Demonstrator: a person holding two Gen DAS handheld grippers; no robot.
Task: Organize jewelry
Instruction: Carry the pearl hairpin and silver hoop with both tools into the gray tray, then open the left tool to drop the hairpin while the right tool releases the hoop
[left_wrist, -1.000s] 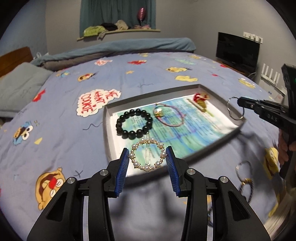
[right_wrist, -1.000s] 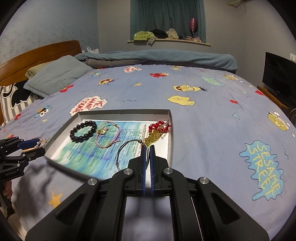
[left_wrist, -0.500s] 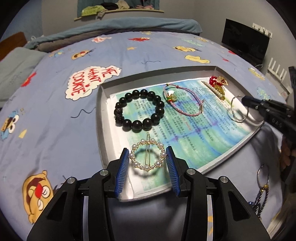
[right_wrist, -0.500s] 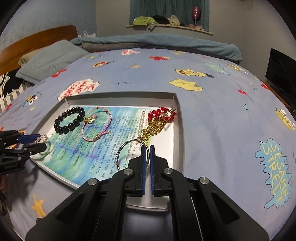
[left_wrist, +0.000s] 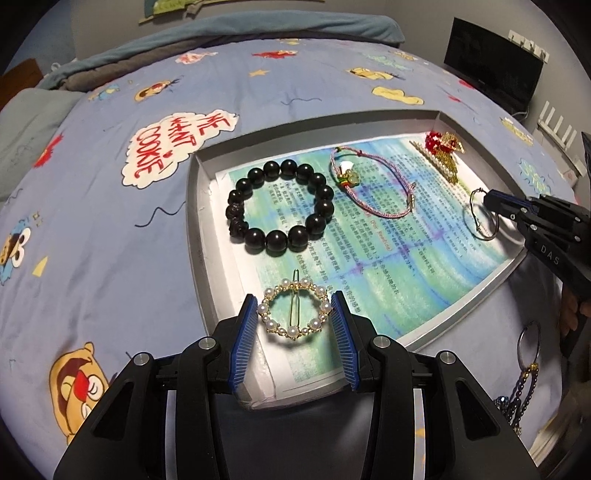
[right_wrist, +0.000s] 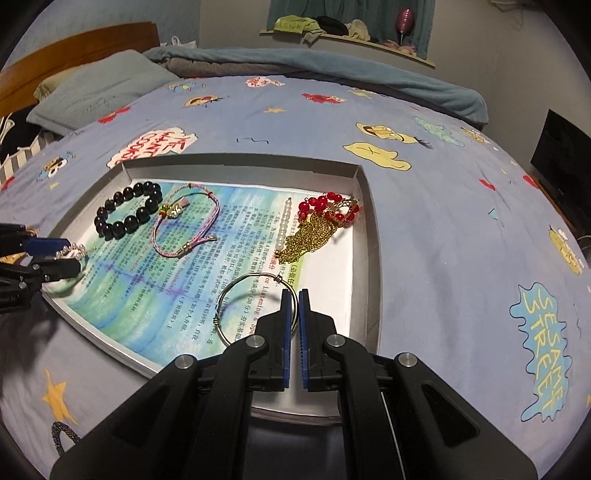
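Left wrist view: we hold the pearl hair clip (left_wrist: 294, 313) between our left gripper (left_wrist: 294, 317) pads, over the tray (left_wrist: 199, 236) corner nearest the tool. Ahead lies the black bead bracelet (left_wrist: 280, 212). Our right gripper (right_wrist: 294, 308) pinches the wire bangle (right_wrist: 255, 306) above the tray's near side. Whether either piece touches the paper, we cannot tell.

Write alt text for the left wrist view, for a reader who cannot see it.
The left gripper holds a round pearl hair clip between blue pads, over the near end of a shallow grey tray on a cartoon-print bedspread. The tray holds a black bead bracelet and a pink cord bracelet; the right gripper pinches a wire hoop.
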